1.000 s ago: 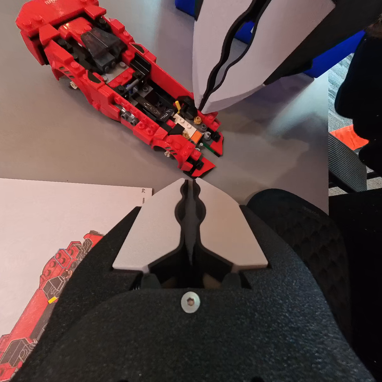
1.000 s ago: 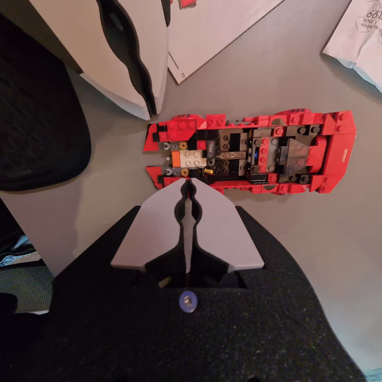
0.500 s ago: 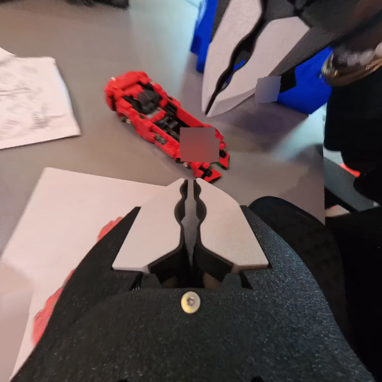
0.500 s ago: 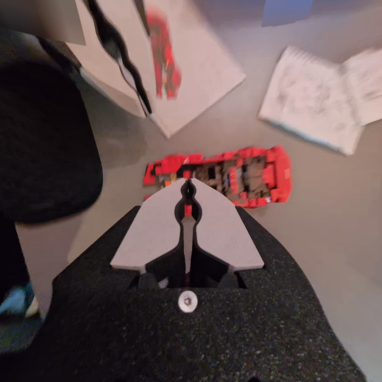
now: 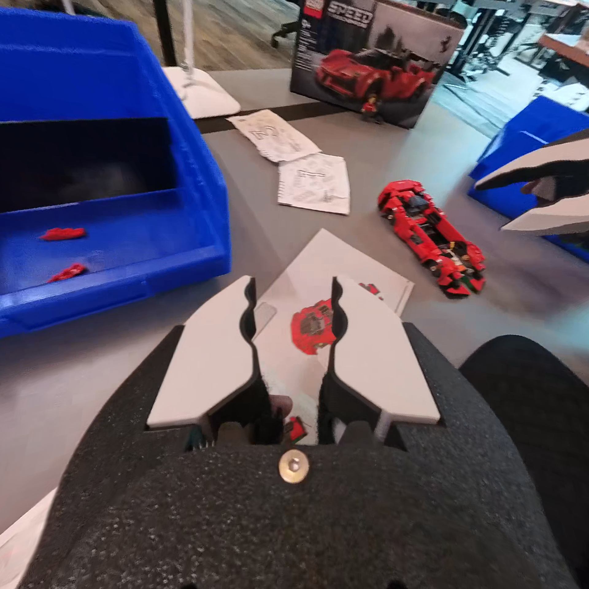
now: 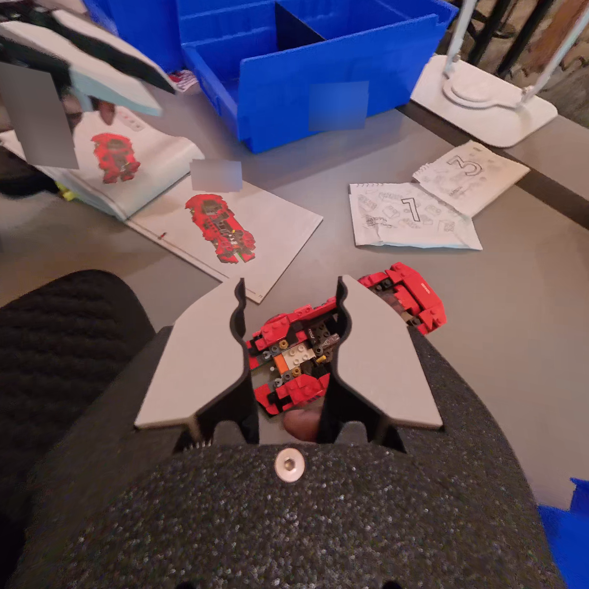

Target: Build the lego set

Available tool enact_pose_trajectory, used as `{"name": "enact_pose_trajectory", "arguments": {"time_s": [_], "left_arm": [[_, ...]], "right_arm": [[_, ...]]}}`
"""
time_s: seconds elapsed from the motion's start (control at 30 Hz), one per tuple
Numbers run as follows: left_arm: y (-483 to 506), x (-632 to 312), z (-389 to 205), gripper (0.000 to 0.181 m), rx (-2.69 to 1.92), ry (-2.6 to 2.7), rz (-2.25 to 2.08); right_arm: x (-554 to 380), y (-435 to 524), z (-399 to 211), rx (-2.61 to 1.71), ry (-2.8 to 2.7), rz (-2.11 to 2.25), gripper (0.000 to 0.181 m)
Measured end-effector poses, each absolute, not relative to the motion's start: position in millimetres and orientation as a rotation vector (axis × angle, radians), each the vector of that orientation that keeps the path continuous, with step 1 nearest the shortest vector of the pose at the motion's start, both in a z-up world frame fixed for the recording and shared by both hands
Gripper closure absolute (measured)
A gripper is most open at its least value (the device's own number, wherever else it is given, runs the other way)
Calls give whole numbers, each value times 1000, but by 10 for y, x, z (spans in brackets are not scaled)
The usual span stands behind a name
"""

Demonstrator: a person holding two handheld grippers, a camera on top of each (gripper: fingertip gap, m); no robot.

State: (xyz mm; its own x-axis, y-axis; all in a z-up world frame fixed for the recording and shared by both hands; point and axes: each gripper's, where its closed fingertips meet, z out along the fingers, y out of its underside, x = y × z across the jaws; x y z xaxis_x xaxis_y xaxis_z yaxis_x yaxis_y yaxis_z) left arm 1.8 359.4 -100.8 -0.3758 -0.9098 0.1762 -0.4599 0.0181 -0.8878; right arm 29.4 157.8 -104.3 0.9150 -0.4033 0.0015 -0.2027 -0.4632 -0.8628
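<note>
Right wrist view is showing the right tool hanging over the nose end of the red car model, its fingers spread wide and gripping nothing — the exposed orange, white and grey studs are sitting in the gap. The car is lying on the grey table, just beside the corner of the open instruction booklet and well short of the blue bin beyond it. The left tool is likewise gaping and empty, hovering over the booklet on the far side from the car and pointing toward that bin, where two small red pieces are lying near the front wall. Judging by this, the step in hand is fetching the next part: the left tool should be picking one red piece by its narrow sides, squarely, while the right is steadying the car's nose — pressing gently, since the thin front wings look easy to pop off.
</note>
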Motion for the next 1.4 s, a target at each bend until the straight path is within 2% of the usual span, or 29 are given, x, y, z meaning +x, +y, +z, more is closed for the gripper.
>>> {"name": "enact_pose_trajectory", "arguments": {"time_s": [0.1,0.2,0.3,0.37,0.43,0.67,0.9,1.13,1.4], "left_arm": [[3798,-19,-1034,115,-1410,1816,-1210],[3974,-26,-1143,84,-1472,1786,-1055],[4047,-55,-1274,62,-1508,1803,-933],[4084,-67,-1308,48,-1522,1790,-902],[4166,-91,-1307,37,-1542,1765,-886],[4529,-376,-1194,35,-1592,1715,-908],[4381,-325,-1526,37,-1677,1764,-826],[4319,-253,-1491,40,-1628,1757,-795],[4357,-329,-1529,44,-1621,1781,-797]], "right_arm": [[461,1490,-1053,-2000,589,-308,116],[624,1357,-1105,-1944,739,-384,95],[700,1260,-1151,-1906,828,-435,68],[757,1154,-1202,-1901,901,-500,43],[797,1022,-1277,-1934,953,-588,33],[687,941,-1519,-1960,1063,-545,34],[662,1202,-1506,-1971,1065,-603,33],[633,1319,-1377,-1992,1043,-647,33],[502,1236,-1610,-2078,1138,-598,34]]}}
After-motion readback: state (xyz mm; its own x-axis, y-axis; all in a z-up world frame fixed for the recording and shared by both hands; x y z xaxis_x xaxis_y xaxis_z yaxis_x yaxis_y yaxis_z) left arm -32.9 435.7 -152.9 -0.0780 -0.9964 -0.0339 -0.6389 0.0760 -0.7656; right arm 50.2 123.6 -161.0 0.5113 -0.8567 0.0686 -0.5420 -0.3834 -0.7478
